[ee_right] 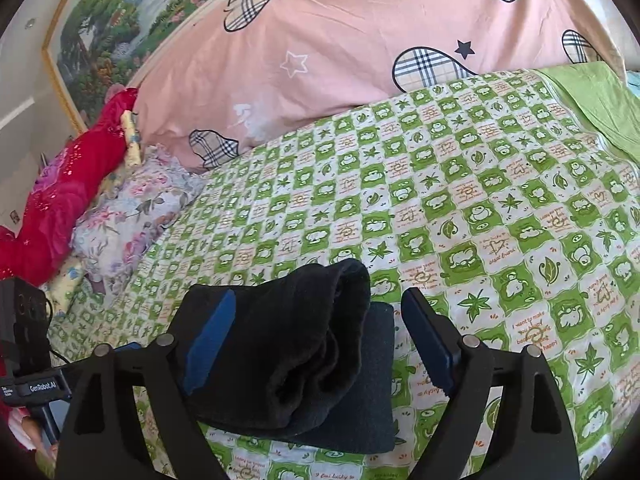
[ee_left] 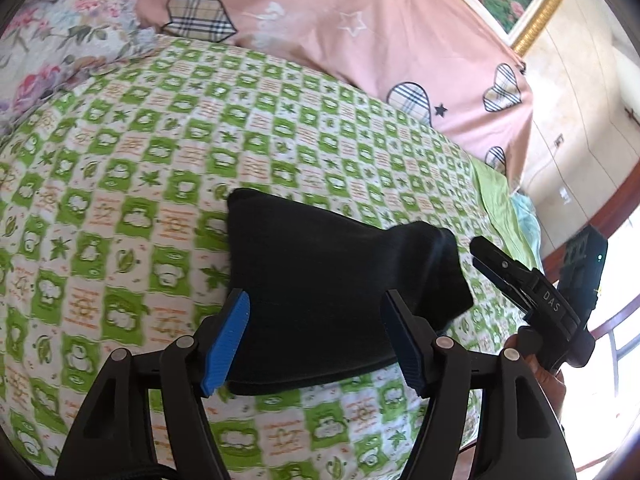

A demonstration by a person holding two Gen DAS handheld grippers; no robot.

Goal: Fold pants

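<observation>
The black pants (ee_left: 320, 280) lie folded into a small thick bundle on the green checked bedsheet (ee_left: 140, 168). My left gripper (ee_left: 316, 340) is open, its blue pads (ee_left: 228, 340) standing on either side of the bundle's near edge. In the right wrist view the pants (ee_right: 296, 352) show a rolled upper layer over a flat lower one. My right gripper (ee_right: 320, 344) is open around them, pads (ee_right: 208, 340) apart. The right gripper also shows in the left wrist view (ee_left: 532, 292), to the right of the bundle.
A pink quilt with plaid hearts (ee_right: 360, 40) lies along the far side of the bed. A floral pillow (ee_right: 132, 216) and a red cloth (ee_right: 72, 192) sit at the left. A framed landscape picture (ee_right: 120, 20) hangs on the wall. The bed's edge (ee_left: 516, 216) lies to the right.
</observation>
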